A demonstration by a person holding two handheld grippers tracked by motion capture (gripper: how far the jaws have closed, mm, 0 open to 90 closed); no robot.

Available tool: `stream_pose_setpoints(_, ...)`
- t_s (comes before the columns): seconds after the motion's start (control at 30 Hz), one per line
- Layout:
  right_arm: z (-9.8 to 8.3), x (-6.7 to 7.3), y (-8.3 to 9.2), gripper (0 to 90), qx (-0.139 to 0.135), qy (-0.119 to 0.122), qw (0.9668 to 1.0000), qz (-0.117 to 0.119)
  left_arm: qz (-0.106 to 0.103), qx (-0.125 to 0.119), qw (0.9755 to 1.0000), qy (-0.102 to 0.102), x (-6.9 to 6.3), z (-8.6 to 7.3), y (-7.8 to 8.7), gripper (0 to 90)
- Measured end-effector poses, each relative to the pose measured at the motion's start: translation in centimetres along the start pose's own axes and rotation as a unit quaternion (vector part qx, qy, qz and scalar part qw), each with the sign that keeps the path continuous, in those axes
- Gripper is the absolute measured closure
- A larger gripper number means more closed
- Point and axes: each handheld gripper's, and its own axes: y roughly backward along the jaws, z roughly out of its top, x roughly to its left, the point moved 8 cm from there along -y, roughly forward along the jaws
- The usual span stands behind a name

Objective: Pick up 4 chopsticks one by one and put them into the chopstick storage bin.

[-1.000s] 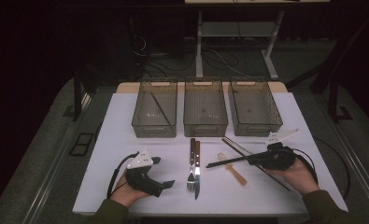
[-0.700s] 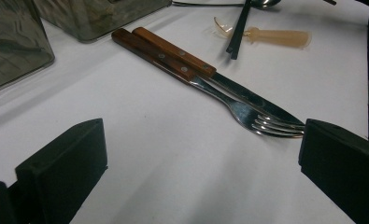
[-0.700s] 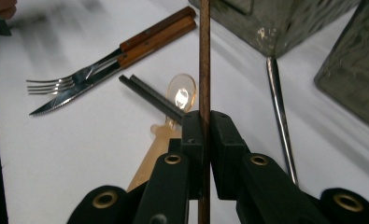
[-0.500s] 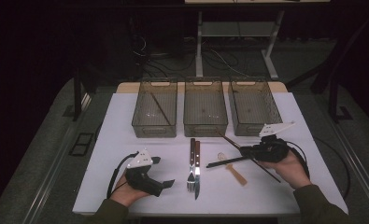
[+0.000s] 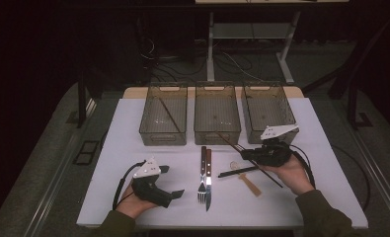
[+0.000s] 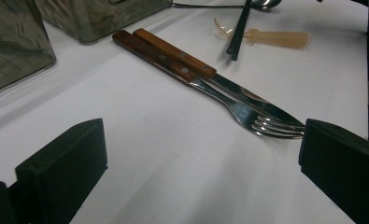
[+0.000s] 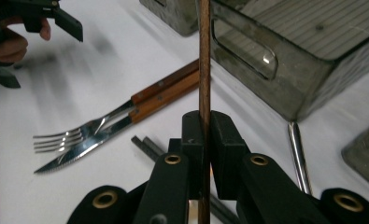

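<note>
Here the right gripper [image 7: 204, 133] has its fingers clamped on a thin brown wooden chopstick [image 7: 204, 56], held above the white table [image 5: 133, 143] just before the right-hand clear plastic bin [image 5: 267, 111]. The left gripper [image 6: 201, 163] rests with fingers wide apart, nothing between them, near the wooden-handled fork [image 6: 229, 105] and knife [image 6: 191, 60].

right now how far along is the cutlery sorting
Done: one chopstick already lies in the left bin. In hand: the right gripper is shut on a brown chopstick, lifted near the middle bin. Left: the fork, knife, black chopsticks, tan spoon and a metal spoon still lie on the table. The left gripper rests open.
</note>
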Motion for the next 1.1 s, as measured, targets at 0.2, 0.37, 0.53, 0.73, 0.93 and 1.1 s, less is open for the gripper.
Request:
stream_pose_setpoints(0.2, 1.4, 0.4, -0.8, 84.5, -0.006, 0.003, 1.0, -0.004, 0.0, 0.001, 1.0, -0.002, 0.0, -0.2, -0.3, 0.0)
stream_pose_setpoints(0.37, 2.4, 0.7, -1.6, 84.5, -0.01, -0.002, 0.9999, -0.005, 0.004, 0.0, 1.0, -0.004, 0.2, -0.2, -0.2, 0.0)
stream_pose_setpoints(0.53, 3.7, 1.0, -2.9, 84.5, -0.014, -0.006, 0.9999, -0.005, 0.009, 0.001, 0.9999, -0.006, 0.4, -0.2, 0.0, 0.0)
stream_pose_setpoints(0.73, 5.9, 1.3, -4.4, 84.5, -0.018, -0.006, 0.9998, -0.009, 0.007, 0.003, 1.0, -0.007, 0.4, -0.2, 0.0, 0.0)
stream_pose_setpoints(0.93, 8.0, 1.2, -5.6, 84.5, -0.026, -0.015, 0.9993, -0.023, 0.007, -0.001, 1.0, -0.004, 0.4, -0.1, 0.0, 0.0)
stream_pose_setpoints(1.1, 9.8, 0.8, -6.5, 84.5, -0.041, -0.027, 0.9983, -0.032, 0.004, 0.001, 1.0, -0.007, 0.3, -0.1, 0.1, 0.0)
